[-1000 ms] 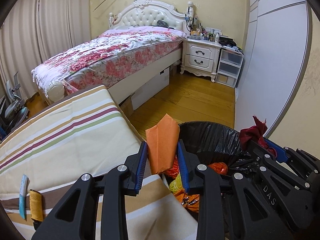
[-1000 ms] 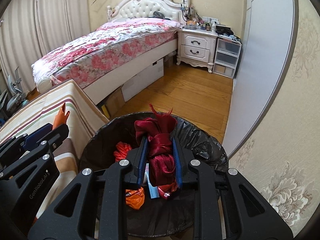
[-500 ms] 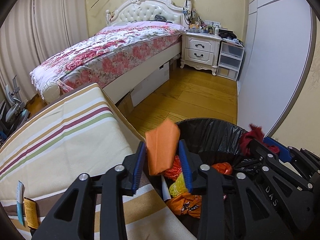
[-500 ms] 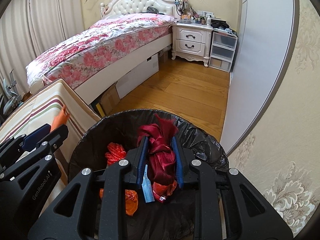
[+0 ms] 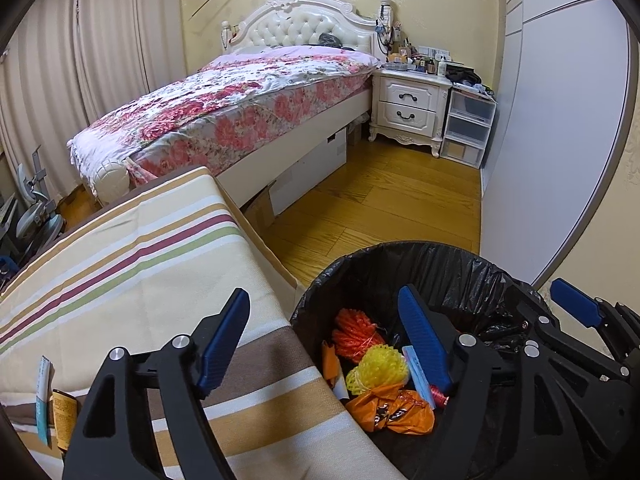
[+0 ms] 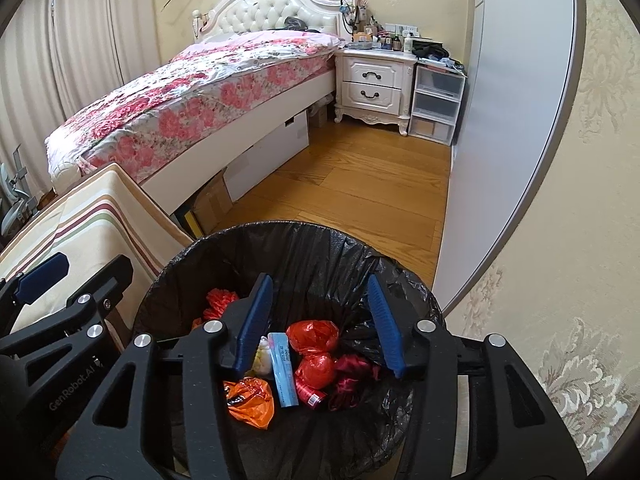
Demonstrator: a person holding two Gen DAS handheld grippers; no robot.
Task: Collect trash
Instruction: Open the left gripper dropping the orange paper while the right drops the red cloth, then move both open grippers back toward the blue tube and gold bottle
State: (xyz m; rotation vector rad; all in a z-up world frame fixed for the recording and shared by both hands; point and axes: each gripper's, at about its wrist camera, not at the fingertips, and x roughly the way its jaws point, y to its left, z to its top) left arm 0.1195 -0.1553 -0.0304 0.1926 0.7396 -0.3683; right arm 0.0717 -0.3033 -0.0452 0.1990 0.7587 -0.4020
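Observation:
A bin lined with a black bag (image 5: 440, 264) (image 6: 304, 240) stands beside the striped table. My left gripper (image 5: 324, 332) is open and empty, over the table edge and the bin's left rim. My right gripper (image 6: 320, 316) is open and empty above the bin. In the bin lie the dark red cloth (image 6: 352, 376), the orange paper (image 5: 330, 362), an orange bag (image 5: 392, 408) (image 6: 250, 398), yellow netting (image 5: 376, 370), orange netting (image 5: 356, 330), red bags (image 6: 314, 334) and a blue and white packet (image 6: 282, 368).
The striped tablecloth (image 5: 132, 280) (image 6: 92, 216) lies left of the bin, with two small packets (image 5: 52, 408) at its near left edge. A bed (image 5: 224, 116), a nightstand (image 5: 408, 108), plastic drawers (image 5: 466, 128) and wood floor (image 5: 372, 208) lie beyond. A grey wardrobe door (image 6: 516, 120) stands right.
Both grippers opened. The orange paper fell from the left gripper and the dark red cloth from the right gripper; both now lie in the bin.

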